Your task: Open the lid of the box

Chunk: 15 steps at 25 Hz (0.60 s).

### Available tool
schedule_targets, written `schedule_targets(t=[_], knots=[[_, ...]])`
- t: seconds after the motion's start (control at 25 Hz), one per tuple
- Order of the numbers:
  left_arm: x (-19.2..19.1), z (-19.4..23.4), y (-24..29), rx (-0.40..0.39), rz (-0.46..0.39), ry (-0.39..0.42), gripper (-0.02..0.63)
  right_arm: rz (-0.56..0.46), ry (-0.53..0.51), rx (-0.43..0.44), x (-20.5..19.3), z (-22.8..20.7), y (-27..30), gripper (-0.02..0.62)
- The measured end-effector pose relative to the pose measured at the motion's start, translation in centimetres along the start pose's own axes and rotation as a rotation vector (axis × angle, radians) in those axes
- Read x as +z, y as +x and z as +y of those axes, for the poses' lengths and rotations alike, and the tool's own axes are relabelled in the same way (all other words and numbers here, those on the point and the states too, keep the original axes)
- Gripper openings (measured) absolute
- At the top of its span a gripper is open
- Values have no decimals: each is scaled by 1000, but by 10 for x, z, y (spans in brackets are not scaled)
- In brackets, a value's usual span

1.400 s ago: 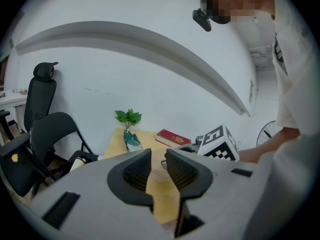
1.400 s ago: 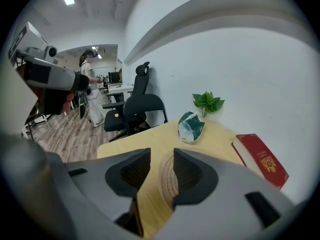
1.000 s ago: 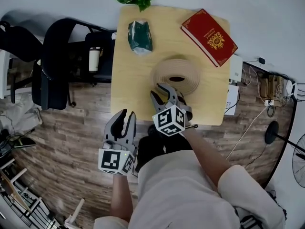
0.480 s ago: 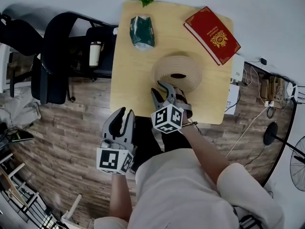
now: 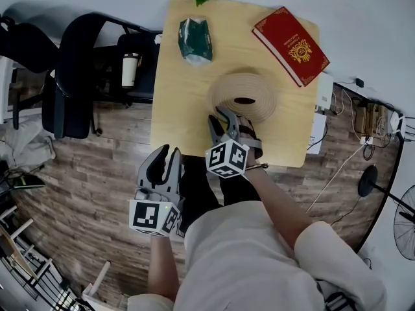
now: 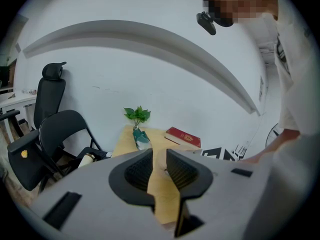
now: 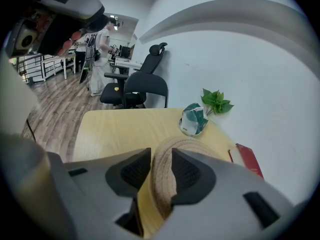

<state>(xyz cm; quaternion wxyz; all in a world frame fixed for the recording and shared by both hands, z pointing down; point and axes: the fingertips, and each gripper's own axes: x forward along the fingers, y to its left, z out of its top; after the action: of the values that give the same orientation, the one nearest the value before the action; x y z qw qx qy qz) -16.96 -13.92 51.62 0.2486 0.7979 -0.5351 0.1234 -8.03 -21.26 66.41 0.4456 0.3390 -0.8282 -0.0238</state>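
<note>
The woven box (image 5: 243, 99) sits near the middle of the frame in the head view, on the near half of the wooden table (image 5: 188, 89). It is round and coiled from pale fibre, so I judge it light, somewhat springy and rough enough not to slip. A hard pinch would likely dent the weave. The lid's edge looks like the place to take hold, or the dark oval at its top if that is a knob.

The right gripper (image 5: 220, 116) points at the box's near side. Its jaws stand apart and have just been closing a little. The right gripper view shows the coiled rim (image 7: 162, 179) in the gap, and no pad visibly presses on it. The left gripper (image 5: 167, 155), lower left, is released and empty over the floor.

The seam between lid and body shows in no view. I cannot tell whether the dark oval is a hole or a handle, and the right gripper hides the box's near edge.
</note>
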Motion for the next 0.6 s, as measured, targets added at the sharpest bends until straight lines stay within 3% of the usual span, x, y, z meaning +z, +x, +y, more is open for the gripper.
schedule_targets(t=[0.6], knots=[[2,-4,2,7,5,10,80,31,-46,-20,-2,2,3,97]])
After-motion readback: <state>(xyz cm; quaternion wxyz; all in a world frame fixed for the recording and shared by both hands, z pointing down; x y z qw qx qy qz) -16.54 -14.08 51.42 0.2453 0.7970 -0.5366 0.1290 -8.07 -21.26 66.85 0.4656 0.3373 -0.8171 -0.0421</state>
